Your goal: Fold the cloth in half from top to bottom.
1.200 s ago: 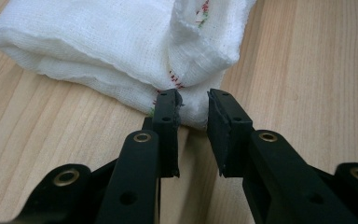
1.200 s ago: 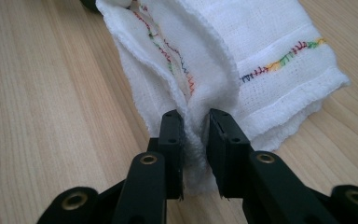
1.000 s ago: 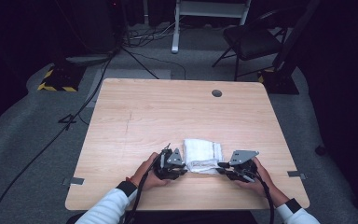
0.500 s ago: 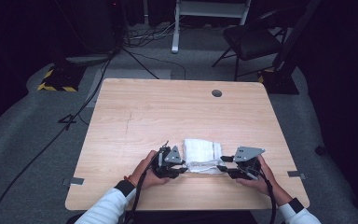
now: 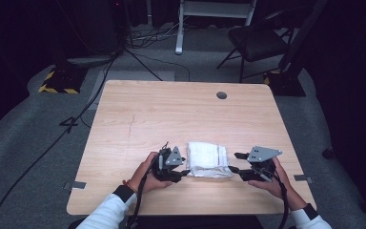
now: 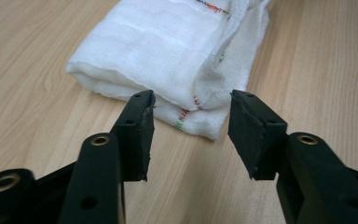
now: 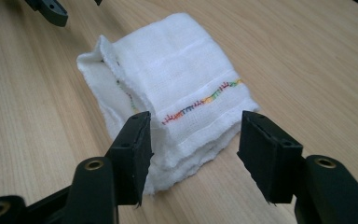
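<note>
1. The worktop (image 5: 171, 114) is a pale wood-grain square with a small dark round cap (image 5: 221, 95) near its far edge. Most of its surface is bare; the work sits close to the person's edge.

2. A black chair (image 5: 255, 40) and a white frame (image 5: 214, 12) stand on the grey floor beyond the worktop, with cables running across the floor at the left.

3. The person's two forearms in white sleeves (image 5: 107, 214) come in from the near edge, one hand on each tool.

4. The folded white cloth (image 5: 208, 159) lies flat on the worktop between the two tools, near the person's edge. It is a thick gauzy stack of several layers, with a line of coloured stitching (image 7: 200, 105) across its top fold.

5. The left tool (image 5: 185, 172) is at the cloth's left near corner. Its jaws have just been opening and now stand partly apart; in the left gripper view the cloth's corner (image 6: 200, 114) lies just beyond the tips, and neither pad presses on it.

6. The right tool (image 5: 234, 163) is at the cloth's right side. Its jaws have just been opening too, a good way apart, with the cloth's corner showing in the gap between them and ungripped.
</note>
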A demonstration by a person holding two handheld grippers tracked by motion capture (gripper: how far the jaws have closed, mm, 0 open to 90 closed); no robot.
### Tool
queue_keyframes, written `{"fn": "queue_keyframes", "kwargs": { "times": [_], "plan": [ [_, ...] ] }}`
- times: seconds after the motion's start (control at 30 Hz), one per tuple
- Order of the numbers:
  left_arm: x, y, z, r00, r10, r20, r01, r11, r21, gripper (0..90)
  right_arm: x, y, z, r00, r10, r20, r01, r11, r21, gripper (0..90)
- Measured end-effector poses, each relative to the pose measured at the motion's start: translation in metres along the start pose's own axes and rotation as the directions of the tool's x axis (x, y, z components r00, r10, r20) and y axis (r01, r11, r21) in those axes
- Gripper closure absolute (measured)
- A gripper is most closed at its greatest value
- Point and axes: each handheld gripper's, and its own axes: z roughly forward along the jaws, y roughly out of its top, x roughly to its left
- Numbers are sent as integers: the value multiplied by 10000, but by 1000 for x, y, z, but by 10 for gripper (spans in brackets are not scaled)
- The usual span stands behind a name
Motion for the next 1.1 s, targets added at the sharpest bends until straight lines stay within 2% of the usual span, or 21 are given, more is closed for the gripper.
{"fn": "queue_keyframes", "kwargs": {
  "times": [0.13,0.3,0.37,0.47,0.63,0.77,0.9,1.0,1.1],
  "plan": [
    [1,-3,-6,9996,-74,-272,73,10000,-61,440,-1,0,-2,9996,55,290,-54,10000,-31,397],
    [2,-8,-15,9955,-345,-888,347,9994,9,349,-3,-3,-6,9977,-78,677,74,9999,69,379],
    [3,-11,-17,9938,-467,-1008,479,9988,96,300,-4,-5,-8,9970,28,777,-34,10000,82,378],
    [3,-15,-20,9911,-633,-1172,652,9978,130,273,-6,-10,-12,9958,61,918,-76,9998,167,372],
    [5,-26,-24,9853,-675,-1568,752,9962,439,241,-11,-16,-19,9915,252,1278,-277,9995,176,351],
    [8,-35,-29,9789,-976,-1794,1082,9929,502,223,-15,-22,-23,9882,423,1471,-449,9989,147,343],
    [13,-41,-36,9727,-1261,-1948,1392,9887,549,202,-18,-27,-25,9840,384,1738,-453,9983,354,335],
    [13,-46,-40,9684,-1282,-2137,1440,9877,602,196,-21,-30,-27,9804,403,1928,-499,9977,453,331],
    [14,-51,-44,9687,-1146,-2204,1334,9884,722,190,-23,-35,-29,9789,445,1995,-574,9966,593,331]
  ]
}}
